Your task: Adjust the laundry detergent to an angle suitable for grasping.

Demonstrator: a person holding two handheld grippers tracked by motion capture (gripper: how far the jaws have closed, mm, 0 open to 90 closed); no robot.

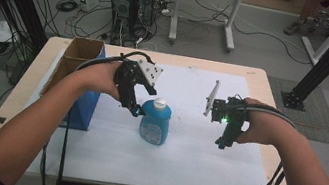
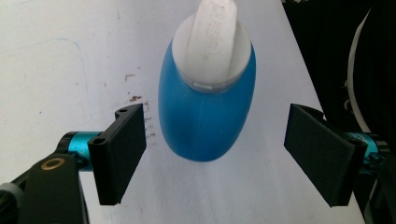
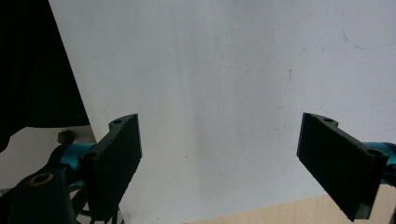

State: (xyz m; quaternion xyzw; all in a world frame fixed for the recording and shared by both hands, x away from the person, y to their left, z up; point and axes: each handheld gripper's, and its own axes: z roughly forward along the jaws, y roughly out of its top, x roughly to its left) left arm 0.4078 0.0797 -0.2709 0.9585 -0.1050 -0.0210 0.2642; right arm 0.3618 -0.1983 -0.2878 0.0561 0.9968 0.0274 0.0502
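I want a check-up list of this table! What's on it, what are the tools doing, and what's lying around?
Surface: table covered by a white sheet with a few small stains.
Job's things: blue bottle with white cap, standing upright on the sheet.
Clutter: open cardboard box at the table's left edge, next to a blue box.
Grippers: left tool open, jaws either side of the bottle without touching; right tool open, nothing between its jaws.
Cables: black cables trail from both tools off the near edge.
Surroundings: computer towers, floor wiring, another desk behind.
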